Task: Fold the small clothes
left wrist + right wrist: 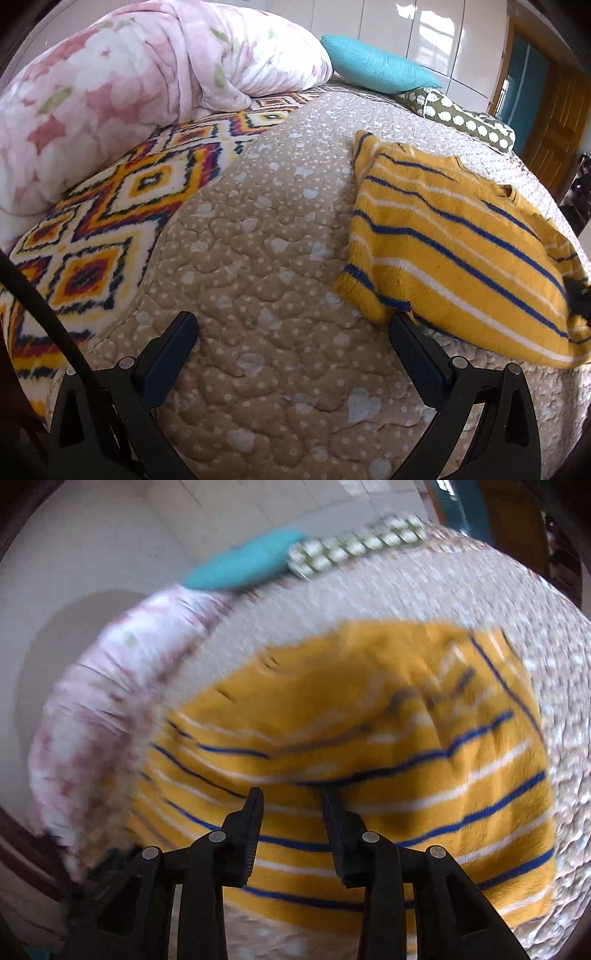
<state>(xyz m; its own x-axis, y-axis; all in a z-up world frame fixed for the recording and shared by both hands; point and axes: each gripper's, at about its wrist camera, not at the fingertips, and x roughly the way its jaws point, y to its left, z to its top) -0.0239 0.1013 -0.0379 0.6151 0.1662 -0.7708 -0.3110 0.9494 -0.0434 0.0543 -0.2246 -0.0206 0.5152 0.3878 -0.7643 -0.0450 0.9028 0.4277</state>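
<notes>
The yellow sweater, striped in blue and white, lies on the bed's beige quilt, which is printed with pale hearts and dots. In the left wrist view it fills the space from 2 to 4 o'clock, folded into a rough slab with one sleeve end pointing up toward 1 o'clock.

The left tongs stand released, their two dark fingers spread wide over bare quilt at 6 o'clock. The right-hand finger has its tip just beside the sweater's lower left corner; whether it touches the cloth cannot be told. Nothing lies between the fingers but quilt.

In the right wrist view, which is blurred, the right tongs hang over the sweater at 6 o'clock, partly parted, with striped cloth showing in the gap between the tips. The pads do not appear to pinch any fold, so they read as released rather than clenched on the garment.

Around the sweater in the left wrist view: a fleece blanket with a diamond pattern at 9 o'clock, a bundled pink floral duvet from 10 to 12 o'clock, a teal cushion near 1 o'clock, and just beside it an olive pillow with white spots. A black cable crosses the lower left edge at 8 o'clock
</notes>
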